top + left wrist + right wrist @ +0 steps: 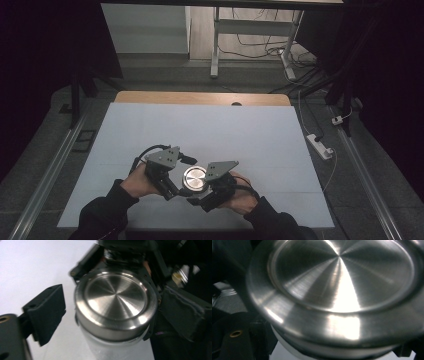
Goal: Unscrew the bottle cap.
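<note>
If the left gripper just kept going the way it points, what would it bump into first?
Most likely the steel lid of the white bottle, which sits right ahead between the open jaws of the left gripper. The right gripper lies just behind it. Depth is hard to judge, so the lid may already be almost touching.

The lid (115, 303) is brushed metal, glossy, with fine radial marks and bright glints. The jar (112, 350) below it looks frosted white and matt. The jaws are matt black plastic. The table (210, 125) has a smooth, matt white top with a wood edge (200, 98).
</note>
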Demonstrator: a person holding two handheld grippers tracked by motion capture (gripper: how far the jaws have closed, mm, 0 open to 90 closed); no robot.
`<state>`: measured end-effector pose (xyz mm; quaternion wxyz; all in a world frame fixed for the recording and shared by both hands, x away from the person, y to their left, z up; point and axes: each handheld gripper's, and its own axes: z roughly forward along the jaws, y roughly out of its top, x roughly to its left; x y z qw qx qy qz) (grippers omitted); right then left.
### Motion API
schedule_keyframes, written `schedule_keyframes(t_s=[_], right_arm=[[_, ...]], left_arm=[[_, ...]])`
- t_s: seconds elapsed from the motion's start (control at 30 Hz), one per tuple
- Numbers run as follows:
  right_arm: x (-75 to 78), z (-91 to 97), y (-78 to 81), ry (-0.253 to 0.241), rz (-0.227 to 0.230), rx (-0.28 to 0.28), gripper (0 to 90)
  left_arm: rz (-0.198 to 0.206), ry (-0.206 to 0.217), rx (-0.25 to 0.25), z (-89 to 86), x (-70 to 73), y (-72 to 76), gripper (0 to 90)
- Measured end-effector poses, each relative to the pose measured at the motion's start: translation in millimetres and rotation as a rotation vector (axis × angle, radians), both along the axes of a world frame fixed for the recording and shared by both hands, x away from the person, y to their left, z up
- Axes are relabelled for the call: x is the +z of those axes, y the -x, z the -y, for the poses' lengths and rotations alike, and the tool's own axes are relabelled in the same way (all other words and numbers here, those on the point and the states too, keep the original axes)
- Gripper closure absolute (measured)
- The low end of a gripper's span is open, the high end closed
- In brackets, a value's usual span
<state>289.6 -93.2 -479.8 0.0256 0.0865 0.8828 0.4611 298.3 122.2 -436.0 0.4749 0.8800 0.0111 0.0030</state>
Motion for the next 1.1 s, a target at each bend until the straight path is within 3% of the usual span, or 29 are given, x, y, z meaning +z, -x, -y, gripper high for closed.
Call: schedule_keyframes(t_s=[0.07,0.17,0.23,0.27,0.33,0.43,0.53,0.6,0.67,0.77,0.83,0.93,1.03,1.1], right_arm=[[0.3,-1.0,2.4,0.005,0.009,0.033,15.2],[0.9,-1.5,4.3,0.004,0.007,0.046,15.2],[1.8,0.2,2.2,0.003,0.018,0.028,15.2],[1.8,0.2,2.2,0.003,0.018,0.028,15.2],[2.1,2.0,-1.2,0.001,0.013,-0.030,15.2],[1.6,3.9,-5.8,0.003,0.007,-0.108,15.2],[0.4,6.6,-11.2,-0.003,-0.006,-0.190,15.2],[-0.2,8.4,-12.3,-0.003,-0.004,-0.214,15.2],[0.0,8.6,-12.3,-0.009,-0.003,-0.216,15.2],[3.0,8.5,-10.0,-0.023,0.006,-0.183,15.2],[4.1,7.5,-7.6,-0.019,0.014,-0.158,15.2],[3.3,4.7,-4.8,-0.013,0.018,-0.113,15.2],[2.9,1.3,-0.8,-0.003,0.023,-0.069,15.2],[3.0,-0.7,2.5,-0.002,0.032,-0.039,15.2]], left_arm=[[0.023,-0.010,-0.020,2.9,-1.5,2.9,12.8],[0.014,0.006,-0.026,4.2,-1.8,3.3,19.1],[0.019,0.009,0.023,6.1,-1.6,3.7,19.3],[0.019,0.009,0.023,6.1,-1.6,3.7,19.4],[0.020,0.011,0.081,9.4,-1.9,3.7,19.5],[0.018,0.015,0.236,18.1,-3.4,4.2,19.5],[0.026,0.021,0.351,27.6,-5.4,7.3,19.4],[0.008,0.025,0.354,29.9,-5.7,6.0,18.3],[-0.007,0.032,0.340,29.6,-5.5,4.7,10.7],[-0.042,0.058,0.258,17.8,0.5,-0.1,5.5],[-0.032,0.044,0.197,11.2,3.9,-0.7,5.6],[0.008,-0.009,0.107,7.4,5.6,2.5,7.5],[0.036,-0.052,0.077,11.5,4.0,5.9,8.3],[0.038,-0.054,0.069,12.6,3.5,6.3,10.1]])
